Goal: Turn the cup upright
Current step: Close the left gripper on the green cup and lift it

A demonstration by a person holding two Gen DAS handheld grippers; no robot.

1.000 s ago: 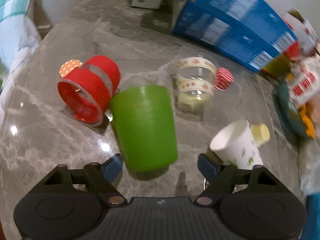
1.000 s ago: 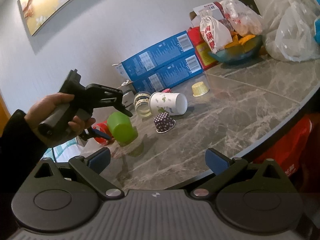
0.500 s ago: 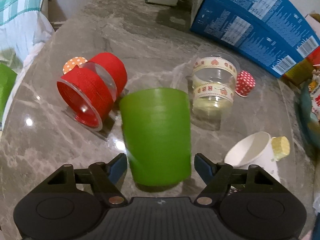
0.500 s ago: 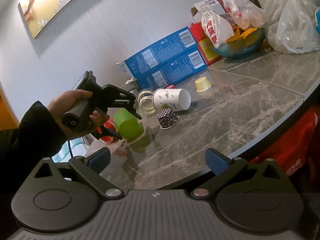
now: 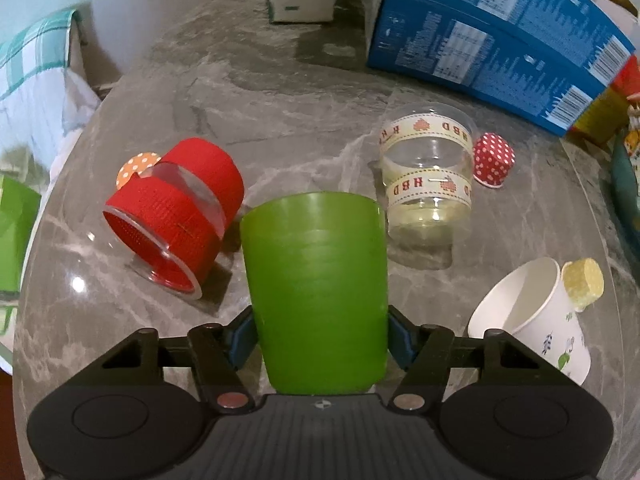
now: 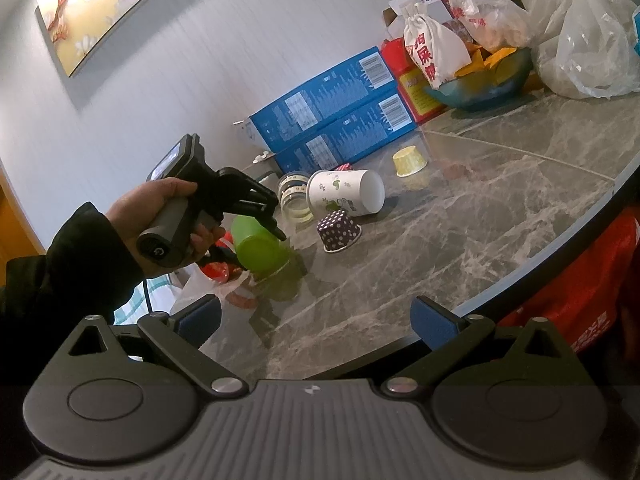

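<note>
Left gripper point(image 5: 320, 338): jaws closed in on the green cup point(image 5: 316, 292), one blue pad against each side of it. In the right wrist view the cup point(image 6: 260, 248) stands mouth down on the marble table point(image 6: 460, 216), slightly tilted, its closed base toward the gripper.

Left of the jaws and beyond: a red cup point(image 5: 176, 216) lying on its side. Beyond the jaws, slightly right: a clear cup point(image 5: 426, 184) with ribbon bands, upright. Right of the jaws: a white paper cup point(image 5: 532, 316) on its side, close to the right finger.

Right gripper point(image 6: 316, 320): jaws wide apart, gripping nothing, held near the table edge, well apart from the green cup.
</note>
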